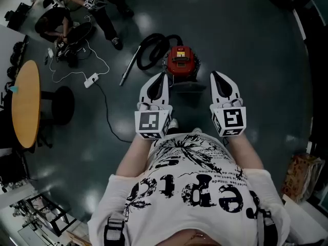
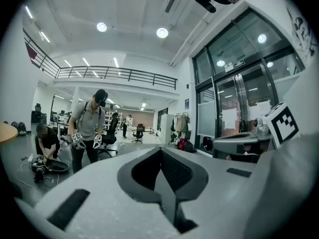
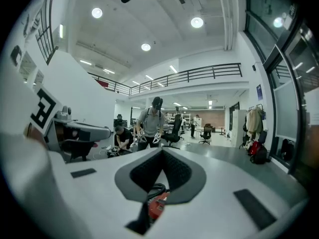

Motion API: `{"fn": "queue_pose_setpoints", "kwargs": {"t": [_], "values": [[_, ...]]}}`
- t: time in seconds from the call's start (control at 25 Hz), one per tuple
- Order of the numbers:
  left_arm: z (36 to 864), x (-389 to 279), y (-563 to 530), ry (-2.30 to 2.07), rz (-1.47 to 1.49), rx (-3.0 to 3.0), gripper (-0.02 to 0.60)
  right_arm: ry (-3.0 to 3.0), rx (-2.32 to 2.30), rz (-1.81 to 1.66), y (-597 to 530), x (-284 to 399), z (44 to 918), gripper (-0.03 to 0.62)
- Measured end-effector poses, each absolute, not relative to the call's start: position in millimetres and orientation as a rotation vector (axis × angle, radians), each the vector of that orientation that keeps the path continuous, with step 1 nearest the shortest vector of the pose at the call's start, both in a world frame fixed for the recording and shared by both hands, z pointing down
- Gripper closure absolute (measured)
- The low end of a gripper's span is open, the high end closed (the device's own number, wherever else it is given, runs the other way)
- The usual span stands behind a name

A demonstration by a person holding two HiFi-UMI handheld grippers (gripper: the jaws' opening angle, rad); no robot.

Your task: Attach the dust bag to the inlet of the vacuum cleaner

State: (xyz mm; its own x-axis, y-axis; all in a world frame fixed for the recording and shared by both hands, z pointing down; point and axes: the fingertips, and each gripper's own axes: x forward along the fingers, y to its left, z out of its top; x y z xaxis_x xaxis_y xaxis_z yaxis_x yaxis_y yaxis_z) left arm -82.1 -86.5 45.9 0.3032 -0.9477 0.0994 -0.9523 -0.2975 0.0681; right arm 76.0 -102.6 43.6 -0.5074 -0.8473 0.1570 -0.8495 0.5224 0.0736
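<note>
step: pretty much pre-start, standing over the job | left gripper (image 1: 164, 76): clenched, empty | right gripper (image 1: 216, 74): clamped too, nothing in it | vacuum cleaner (image 1: 180, 61): red, on floor (image 1: 256, 55) ahead, hose (image 1: 152, 49) coiled beside | dust bag: can't spot for sure | next: probably getting down low, opening jaws, finding bag

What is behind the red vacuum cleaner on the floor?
A black hose lies coiled just beyond the red vacuum cleaner, and a long tube stretches out beside the hose. The vacuum's body hides where the hose joins it.
</note>
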Motion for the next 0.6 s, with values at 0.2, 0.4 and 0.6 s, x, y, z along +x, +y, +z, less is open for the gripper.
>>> {"fn": "queue_pose_setpoints", "kwargs": {"t": [0.2, 0.4, 0.6], "values": [[43, -84, -91, -1.784, 0.074, 2.464, 0.577, -2.588, 1.464, 0.006, -106, 69, 39, 0.591], [44, -79, -94, -1.762, 0.072, 2.469, 0.577, -2.581, 1.462, 0.003, -108, 69, 40, 0.591], [47, -74, -95, -1.743, 0.091, 2.474, 0.577, -2.572, 1.467, 0.012, -109, 73, 42, 0.591]]}}
